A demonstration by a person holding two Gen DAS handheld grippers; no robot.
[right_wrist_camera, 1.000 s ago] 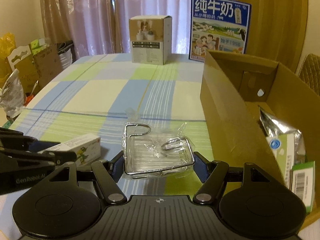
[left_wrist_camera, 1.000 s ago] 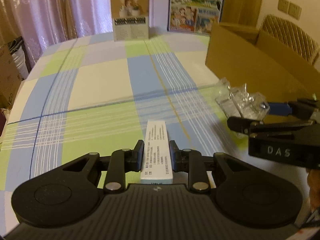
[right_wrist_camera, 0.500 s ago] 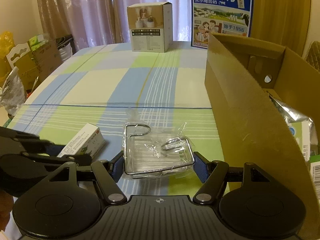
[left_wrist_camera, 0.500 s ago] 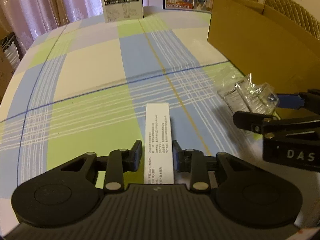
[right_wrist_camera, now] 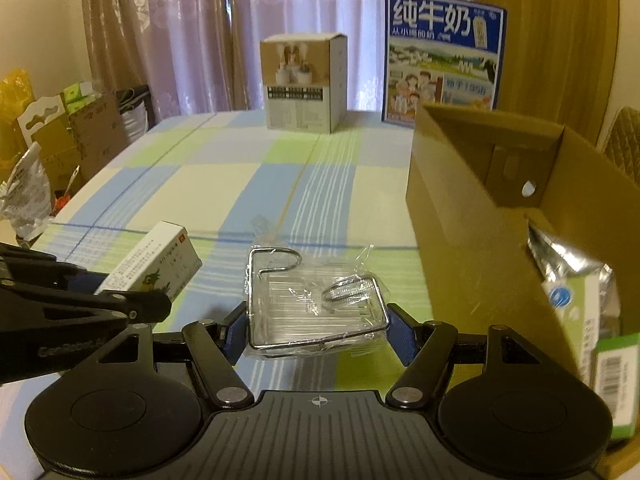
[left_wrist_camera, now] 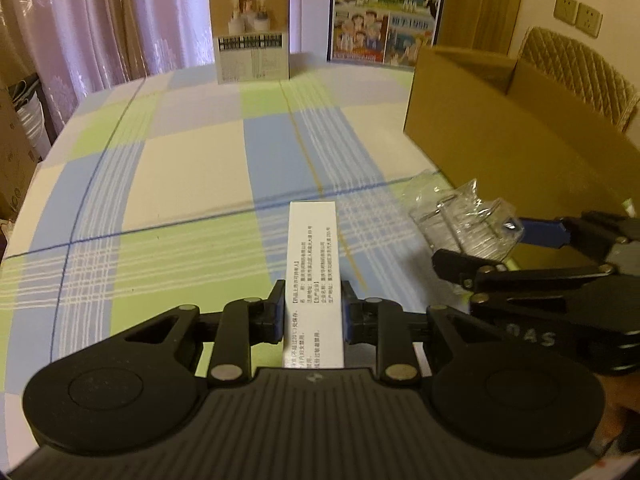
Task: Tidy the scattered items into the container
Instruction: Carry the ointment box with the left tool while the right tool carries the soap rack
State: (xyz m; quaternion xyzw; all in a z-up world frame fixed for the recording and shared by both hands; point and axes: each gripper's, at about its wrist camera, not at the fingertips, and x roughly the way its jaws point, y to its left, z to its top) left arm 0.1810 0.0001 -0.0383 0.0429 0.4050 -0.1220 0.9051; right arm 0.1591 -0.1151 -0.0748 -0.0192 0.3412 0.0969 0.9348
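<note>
Left gripper (left_wrist_camera: pixel 313 309) clamps the white printed medicine carton (left_wrist_camera: pixel 313 264); right gripper (right_wrist_camera: pixel 317 328) pinches the plastic-wrapped wire rack (right_wrist_camera: pixel 316 306) — both lifted, seemingly bound for the brown cardboard box (right_wrist_camera: pixel 472 200) at right.

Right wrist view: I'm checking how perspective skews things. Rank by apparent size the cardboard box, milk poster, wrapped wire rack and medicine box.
1. cardboard box, largest, partly cropped.
2. milk poster.
3. wrapped wire rack, in the right gripper.
4. medicine box, in the left gripper, partly hidden.
The rack sits much nearer than the poster, so true sizes stay unsure.

Checked tablecloth (right_wrist_camera: pixel 248 184), photo-printed box (right_wrist_camera: pixel 300 84), blue milk poster (right_wrist_camera: pixel 442 60), lilac curtains (right_wrist_camera: pixel 192 32), quilted chair (left_wrist_camera: pixel 576 68)
</note>
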